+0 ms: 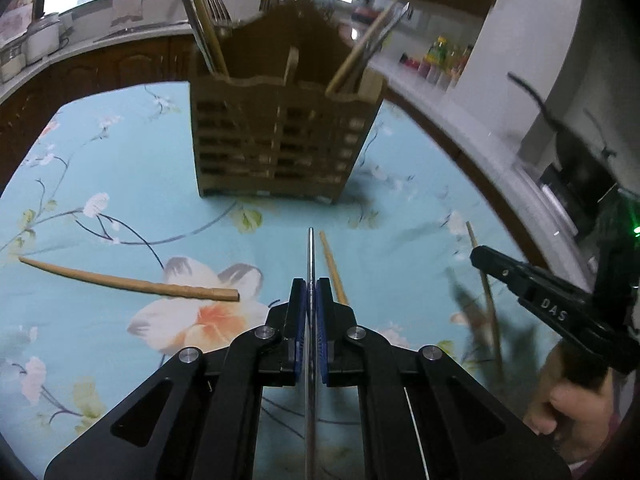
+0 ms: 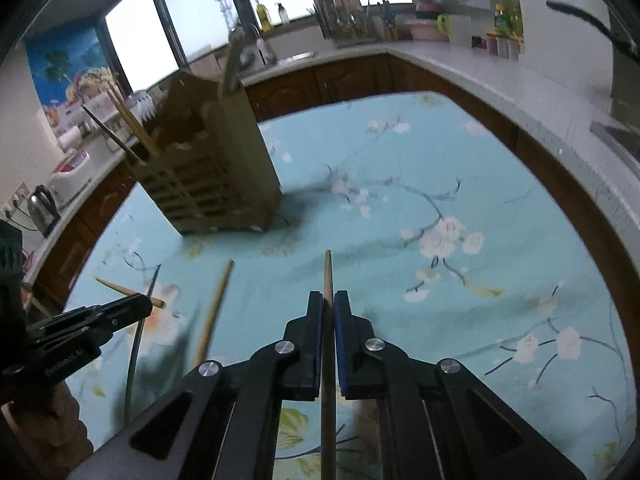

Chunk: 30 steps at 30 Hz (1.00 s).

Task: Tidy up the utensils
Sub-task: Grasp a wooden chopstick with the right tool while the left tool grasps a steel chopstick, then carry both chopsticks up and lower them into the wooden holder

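My left gripper (image 1: 311, 282) is shut on a thin metal chopstick (image 1: 311, 252) that sticks out ahead of its pads, lifted above the cloth. My right gripper (image 2: 328, 294) is shut on a wooden chopstick (image 2: 328, 272). Each gripper also shows in the other view, right gripper (image 1: 478, 255) and left gripper (image 2: 146, 305). Two wooden chopsticks lie loose on the table: one (image 1: 332, 268) just right of the left gripper's tips, one (image 1: 132, 283) further left. A slatted wooden utensil holder (image 1: 280, 136) stands upright beyond them, with several chopsticks in its outer compartments.
A light blue floral tablecloth (image 2: 440, 184) covers the table. Brown cabinets and a pale counter (image 2: 500, 92) curve round its far side, with bottles, a kettle (image 2: 42, 206) and a dish rack. A person's hand (image 1: 560, 404) holds the right gripper's handle.
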Tool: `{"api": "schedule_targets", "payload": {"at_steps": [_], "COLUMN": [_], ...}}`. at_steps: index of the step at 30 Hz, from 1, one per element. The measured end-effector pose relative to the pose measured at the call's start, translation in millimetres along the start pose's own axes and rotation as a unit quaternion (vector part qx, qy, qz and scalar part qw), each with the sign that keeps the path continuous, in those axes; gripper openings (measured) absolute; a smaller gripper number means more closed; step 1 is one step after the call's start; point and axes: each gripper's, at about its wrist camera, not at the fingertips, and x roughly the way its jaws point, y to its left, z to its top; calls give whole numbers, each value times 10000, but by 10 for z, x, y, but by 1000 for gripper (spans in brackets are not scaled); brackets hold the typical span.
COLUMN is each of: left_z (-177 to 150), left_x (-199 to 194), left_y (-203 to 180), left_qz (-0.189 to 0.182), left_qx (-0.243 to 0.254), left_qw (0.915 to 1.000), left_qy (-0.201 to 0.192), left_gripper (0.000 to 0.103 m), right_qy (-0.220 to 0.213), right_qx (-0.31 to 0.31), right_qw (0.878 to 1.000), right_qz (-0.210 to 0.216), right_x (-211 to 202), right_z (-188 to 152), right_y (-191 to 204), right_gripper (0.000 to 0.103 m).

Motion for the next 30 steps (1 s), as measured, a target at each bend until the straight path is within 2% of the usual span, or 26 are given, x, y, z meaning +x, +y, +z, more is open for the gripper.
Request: {"api": "schedule_targets", "payload": {"at_steps": [17, 23, 30], "left_z": [107, 137, 168], "left_x": [-979, -1151, -1220], "left_y": [-10, 39, 96], "left_qz": [-212, -206, -170], "left_qx": [-46, -108, -193], "left_qw": [9951, 9927, 9910], "left_qy": [-961, -1183, -1317], "left_gripper": [4, 4, 4], "right_qy": [-1029, -1288, -1362], "right_qx": [-170, -214, -215], "right_qw": [9937, 9902, 9888], "right_qz": [419, 500, 569], "right_x": [-875, -1043, -1083], "right_z": [269, 325, 347], "right_y": [363, 447, 475], "right_gripper": [6, 6, 6]}}
